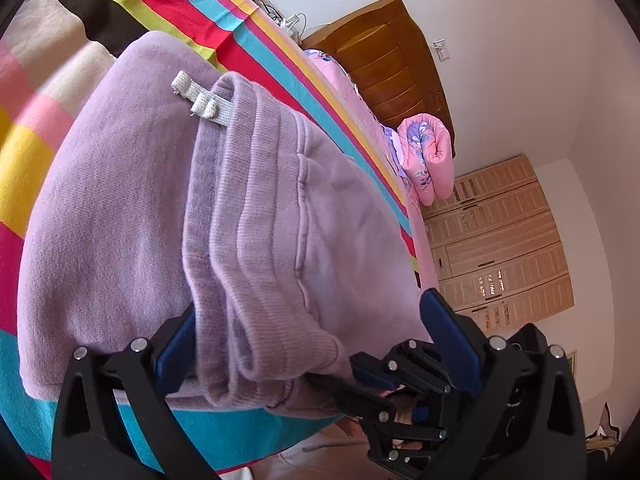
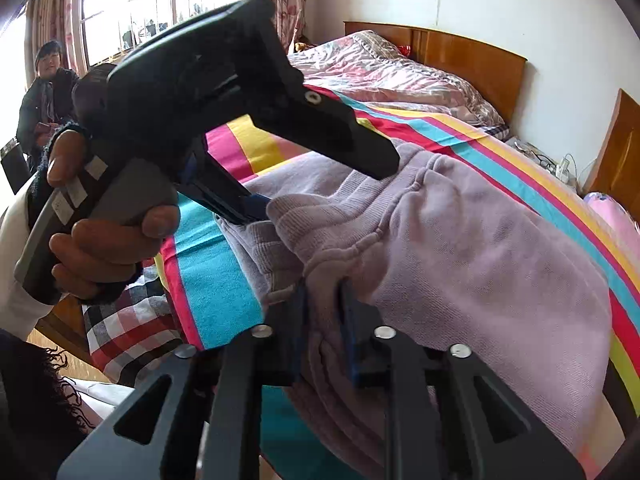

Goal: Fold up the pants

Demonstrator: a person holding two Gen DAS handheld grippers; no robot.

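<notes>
The left gripper is seen nearest, its black arms and blue pads spread wide around the ribbed waistband of the pants, with fabric lying between the pads but not pinched. The right gripper is closed tight on a fold of the same waistband, the cloth squeezed between its blue pads. The pants are laid in a folded heap on the bed, near its edge — soft lilac fleece, ribbed at the waist, with a stitched pocket seam and a white woven drawstring poking out of the band.

Under them a blanket in broad stripes of teal, red, yellow and pink is spread; a plaid sheet hangs below it. In the right wrist view the left gripper's body is held in a hand, partly blocking the window and a seated person. Further off, a quilted pink cover and a wooden headboard are seen, and in the left wrist view a rolled floral quilt, a second headboard and a slatted wardrobe — all well apart from the pants.
</notes>
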